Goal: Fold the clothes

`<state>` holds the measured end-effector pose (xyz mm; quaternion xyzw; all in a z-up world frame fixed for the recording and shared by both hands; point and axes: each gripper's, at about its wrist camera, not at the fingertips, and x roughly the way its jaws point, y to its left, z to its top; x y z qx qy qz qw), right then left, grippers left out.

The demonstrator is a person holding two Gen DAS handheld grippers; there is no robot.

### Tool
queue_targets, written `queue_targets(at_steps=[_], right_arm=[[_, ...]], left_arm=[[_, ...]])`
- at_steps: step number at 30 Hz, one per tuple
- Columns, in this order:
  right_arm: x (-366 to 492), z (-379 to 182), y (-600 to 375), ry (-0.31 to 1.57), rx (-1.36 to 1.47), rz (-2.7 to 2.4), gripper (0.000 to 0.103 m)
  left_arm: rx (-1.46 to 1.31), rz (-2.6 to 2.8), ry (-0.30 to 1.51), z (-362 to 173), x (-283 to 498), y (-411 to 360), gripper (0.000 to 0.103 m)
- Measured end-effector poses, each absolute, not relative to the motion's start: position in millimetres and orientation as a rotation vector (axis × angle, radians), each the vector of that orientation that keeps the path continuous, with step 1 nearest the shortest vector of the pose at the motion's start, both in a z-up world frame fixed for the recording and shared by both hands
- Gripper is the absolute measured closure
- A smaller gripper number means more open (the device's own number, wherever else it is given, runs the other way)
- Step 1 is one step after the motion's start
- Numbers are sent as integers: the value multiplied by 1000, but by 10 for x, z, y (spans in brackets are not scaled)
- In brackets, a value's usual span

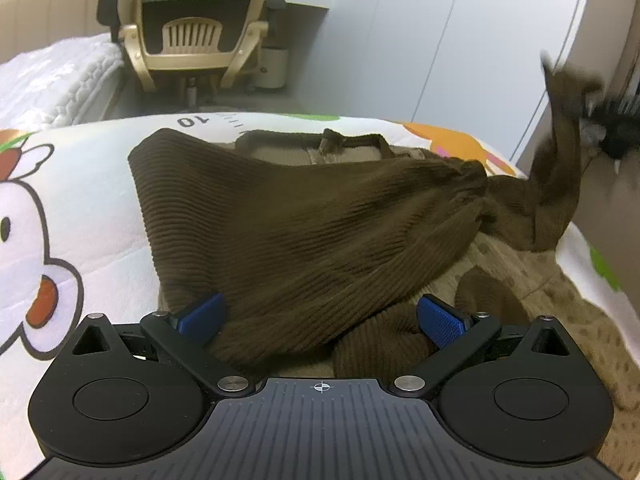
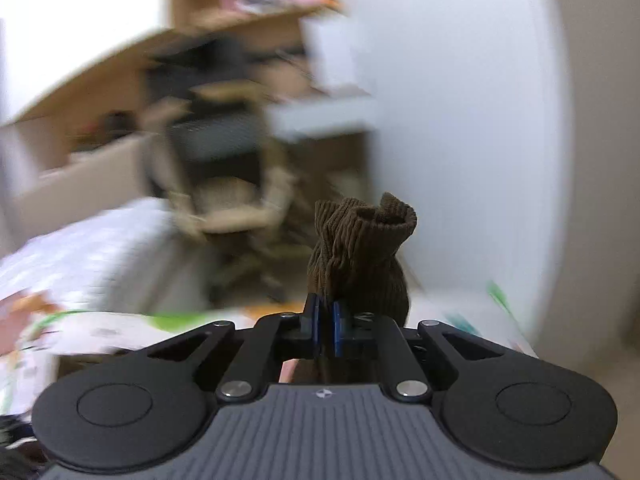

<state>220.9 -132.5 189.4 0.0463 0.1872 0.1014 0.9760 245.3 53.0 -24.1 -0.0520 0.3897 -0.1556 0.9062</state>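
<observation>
Left wrist view: left gripper has its jaws spread wide, blue pads either side of the brown ribbed sweater, gripping nothing. Sweater lies spread on a cartoon-print blanket, partly over a tan spotted cloth. One sleeve is pulled up off the bed at far right, toward a blurred dark shape, likely the other gripper. Beige desk chair stands beyond the bed.

Right wrist view: right gripper is clamped tight on the sleeve cuff; bunched ribbed fabric sticks up past the pads. Background is motion-blurred; chair and bedding barely readable.
</observation>
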Motion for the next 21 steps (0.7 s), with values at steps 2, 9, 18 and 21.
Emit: queue_targets(at_steps=[2, 9, 18, 21], right_arm=[[2118, 2075, -879, 309, 29, 366, 96], [2101, 2104, -251, 351, 7, 679, 55], [2109, 1565, -1086, 460, 102, 449, 40], [2128, 1334, -1152, 493, 61, 413, 39]], left_arm=[[-164, -336, 810, -192, 2431, 605, 0], [-229, -497, 745, 80, 2121, 807, 0], [-272, -292, 750, 35, 2508, 672, 0], [-216, -255, 776, -89, 2671, 565, 27]])
